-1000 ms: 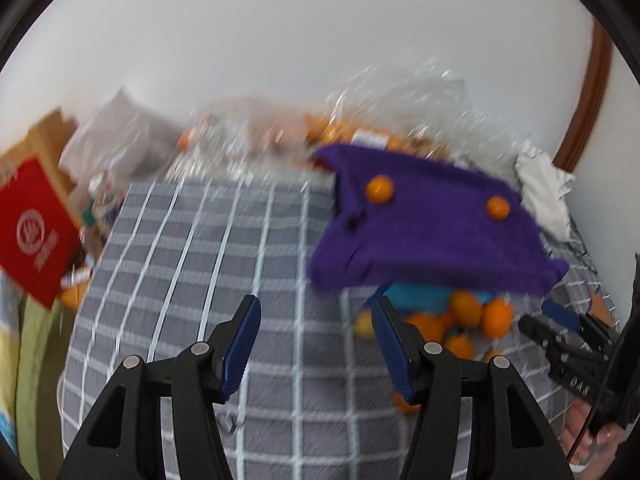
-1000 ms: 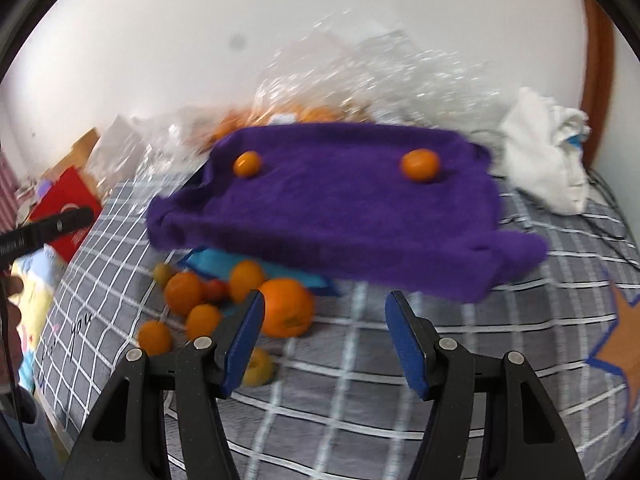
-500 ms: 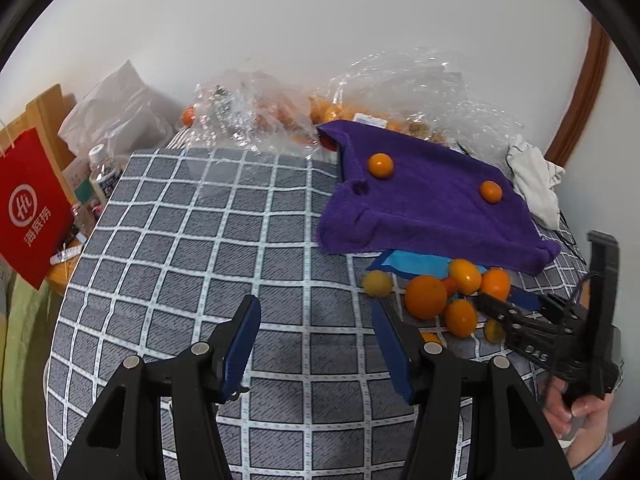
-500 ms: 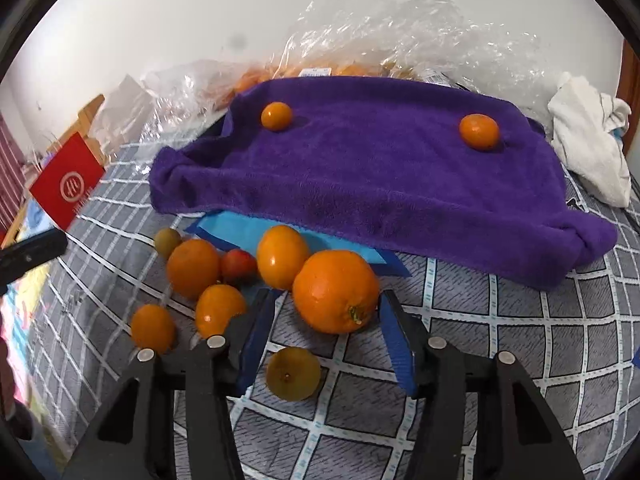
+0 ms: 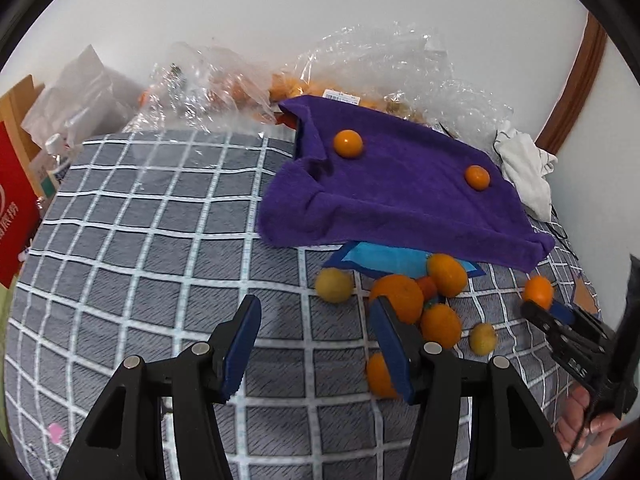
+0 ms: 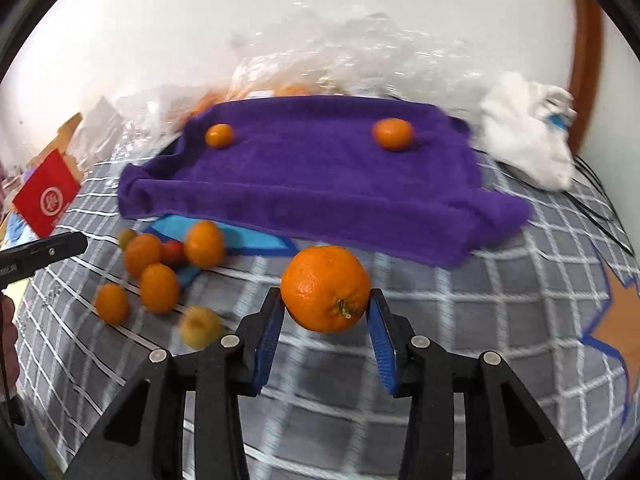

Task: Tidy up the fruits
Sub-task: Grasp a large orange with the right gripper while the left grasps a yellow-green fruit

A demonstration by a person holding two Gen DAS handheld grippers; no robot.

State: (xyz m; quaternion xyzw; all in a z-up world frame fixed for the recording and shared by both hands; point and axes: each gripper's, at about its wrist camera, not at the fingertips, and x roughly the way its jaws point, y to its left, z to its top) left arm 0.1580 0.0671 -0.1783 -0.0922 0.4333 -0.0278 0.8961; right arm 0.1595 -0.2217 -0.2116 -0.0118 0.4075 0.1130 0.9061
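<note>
**A:** How's that big orange [image 6: 325,288] going to handle? The right gripper [image 6: 325,312] is clamped on it, lifted clear of the checked bedspread [image 6: 500,300], in front of the purple towel [image 6: 320,176].

**B:** Firm and round with a waxy peel, I'd guess, so it could roll out. Pads sit across its widest part (stem facing the camera), which looks right.

**A:** And the left gripper [image 5: 316,340]?

**B:** Fingers spread, nothing between them, held low beside the loose fruit pile [image 5: 436,300].
</note>
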